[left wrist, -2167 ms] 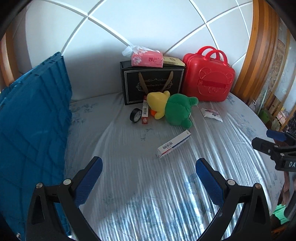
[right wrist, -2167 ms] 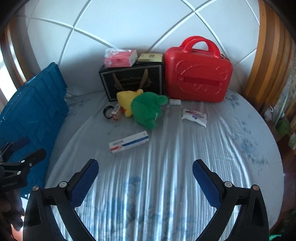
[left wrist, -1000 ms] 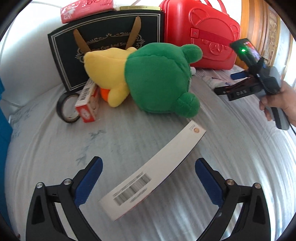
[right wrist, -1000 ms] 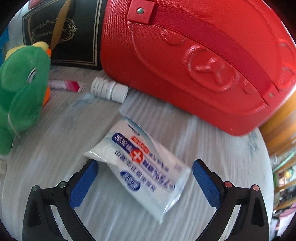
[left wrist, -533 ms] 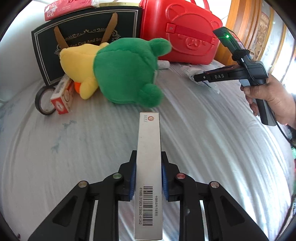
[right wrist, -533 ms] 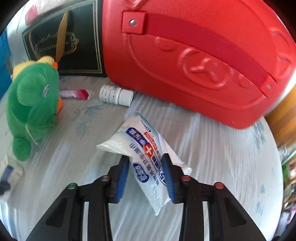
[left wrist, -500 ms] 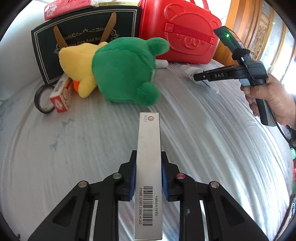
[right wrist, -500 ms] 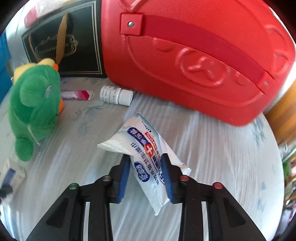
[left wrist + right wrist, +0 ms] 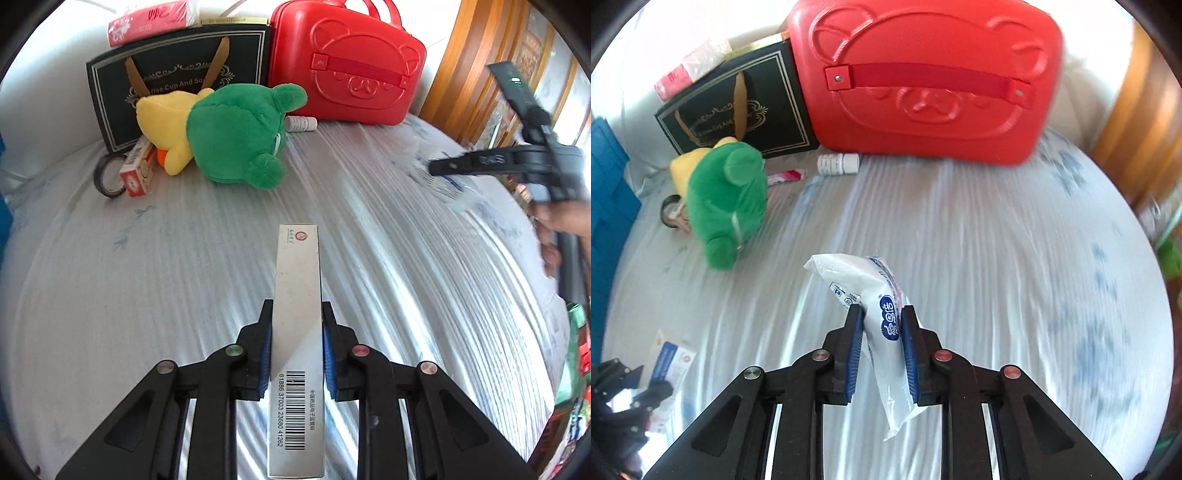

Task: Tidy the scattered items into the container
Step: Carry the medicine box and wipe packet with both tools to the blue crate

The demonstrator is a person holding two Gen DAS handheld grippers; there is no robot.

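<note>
Left tool [image 9: 296,347]: jaws narrow, clamped on a long white box [image 9: 298,314]. The box runs straight out along the fingers, barcode end nearest the camera, and is lifted clear of the bed [image 9: 184,258].

Right tool [image 9: 880,347]: its jaws have just been closing and now pinch a white wipes pack [image 9: 875,295] at its middle. The pack's free ends sag on either side of the pads, off the bed. In the left wrist view this tool appears blurred at the right edge, held by a hand [image 9: 561,221].

Landmark: red case [image 9: 923,81], standing at the head of the bed.
- Black gift bag [image 9: 738,107]: just left of the case, touching or nearly so. A pink tissue pack [image 9: 690,70] lies on top of it.
- White bottle [image 9: 837,164]: on its side, at the case's foot.
- Pink tube [image 9: 786,175]: left of the bottle.
- Green and yellow plush [image 9: 720,199]: in front of the bag, left of the case.
- Tape roll [image 9: 109,177] and small red box [image 9: 138,171]: beside the plush, on its far side from the case.
- Blue container [image 9: 609,206]: at the left edge, well apart from the case. Only one wall shows, so its contents cannot be judged.
</note>
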